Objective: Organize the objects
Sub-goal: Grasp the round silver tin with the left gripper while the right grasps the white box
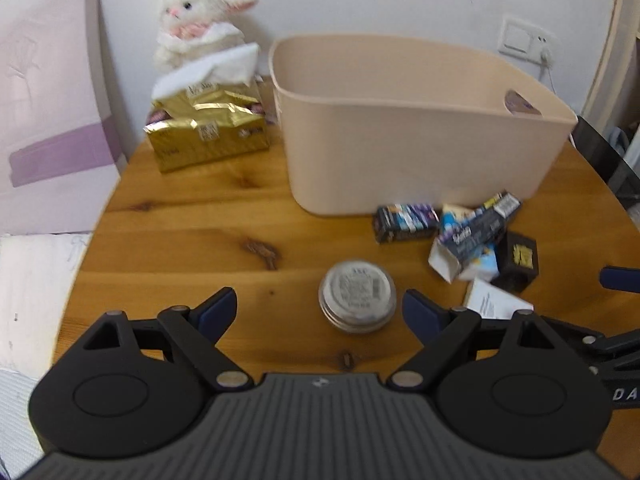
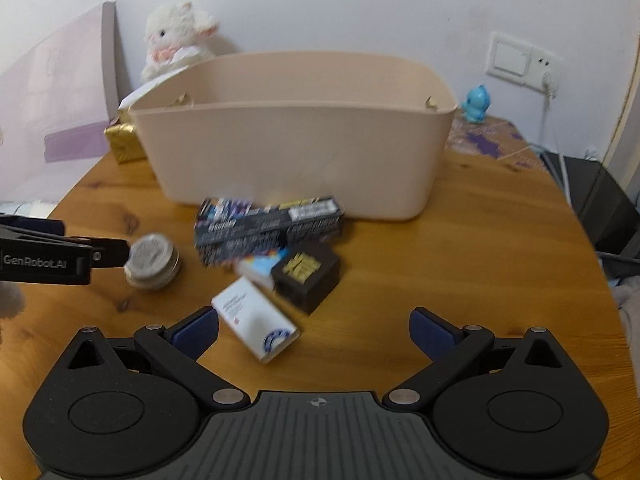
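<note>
A beige plastic bin [image 1: 400,136] [image 2: 296,152] stands on the round wooden table [image 1: 200,232]. A round silver tin [image 1: 357,295] [image 2: 153,261] lies just ahead of my open left gripper [image 1: 316,312], between its fingers' line. To its right lies a pile of small boxes: a dark blue box [image 1: 404,222] [image 2: 268,226], a black cube with gold print [image 1: 518,258] [image 2: 306,274], and a white box [image 1: 494,300] [image 2: 256,320]. My right gripper [image 2: 314,332] is open and empty, with the white box near its left finger [image 2: 196,330].
A gold tissue pack [image 1: 208,132] and a white plush rabbit [image 1: 200,12] sit at the back left. A pink board [image 1: 48,112] leans at the left. A small blue toy [image 2: 476,104] and a patterned mat [image 2: 492,140] lie behind the bin on the right.
</note>
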A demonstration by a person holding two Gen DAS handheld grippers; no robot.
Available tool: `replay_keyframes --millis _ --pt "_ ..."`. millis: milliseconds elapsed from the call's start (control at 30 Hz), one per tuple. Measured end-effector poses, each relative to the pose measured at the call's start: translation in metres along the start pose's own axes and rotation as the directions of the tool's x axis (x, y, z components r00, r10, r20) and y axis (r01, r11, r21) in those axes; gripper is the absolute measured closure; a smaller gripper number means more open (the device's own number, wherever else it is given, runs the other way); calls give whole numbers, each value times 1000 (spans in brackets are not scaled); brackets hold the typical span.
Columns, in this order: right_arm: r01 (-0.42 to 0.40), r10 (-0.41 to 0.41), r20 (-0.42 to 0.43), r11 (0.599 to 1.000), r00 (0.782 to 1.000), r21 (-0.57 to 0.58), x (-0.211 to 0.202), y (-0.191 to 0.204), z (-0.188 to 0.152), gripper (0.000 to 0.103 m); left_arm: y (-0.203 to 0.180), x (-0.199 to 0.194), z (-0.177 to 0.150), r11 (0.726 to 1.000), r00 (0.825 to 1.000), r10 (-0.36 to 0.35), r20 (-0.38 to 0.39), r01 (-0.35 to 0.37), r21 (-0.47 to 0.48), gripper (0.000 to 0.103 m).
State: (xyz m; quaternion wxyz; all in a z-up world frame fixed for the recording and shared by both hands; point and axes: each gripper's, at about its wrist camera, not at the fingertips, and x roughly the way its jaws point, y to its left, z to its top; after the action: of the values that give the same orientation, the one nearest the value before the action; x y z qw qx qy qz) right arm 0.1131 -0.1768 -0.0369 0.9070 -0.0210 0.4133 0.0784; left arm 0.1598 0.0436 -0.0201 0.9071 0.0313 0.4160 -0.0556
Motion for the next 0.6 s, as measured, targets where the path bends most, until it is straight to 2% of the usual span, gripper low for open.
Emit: replay_keyframes --millis 200,267,333,400,500,600 --pt "-10 8 -35 999 999 -48 19 11 -8 1 -2 18 -11 999 999 -30 -27 31 9 13" --pt "-13 10 -46 998 999 -57 27 14 -8 11 -4 24 -13 999 999 -39 -38 39 9 13" --pt "-15 12 -53 998 999 -60 33 16 -7 16 -6 30 -13 999 998 -46 -44 47 7 13" --pt "-19 16 -34 997 999 -72 36 20 -8 15 -8 36 -13 999 998 -41 -42 41 13 13" --pt "-39 37 -20 994 999 -99 37 26 -6 19 -9 44 -12 1000 999 -28 -40 28 4 18" --pt "-65 65 -8 989 998 -132 35 31 -5 32 -11 45 -10 1000 1000 -18 -25 19 9 24"
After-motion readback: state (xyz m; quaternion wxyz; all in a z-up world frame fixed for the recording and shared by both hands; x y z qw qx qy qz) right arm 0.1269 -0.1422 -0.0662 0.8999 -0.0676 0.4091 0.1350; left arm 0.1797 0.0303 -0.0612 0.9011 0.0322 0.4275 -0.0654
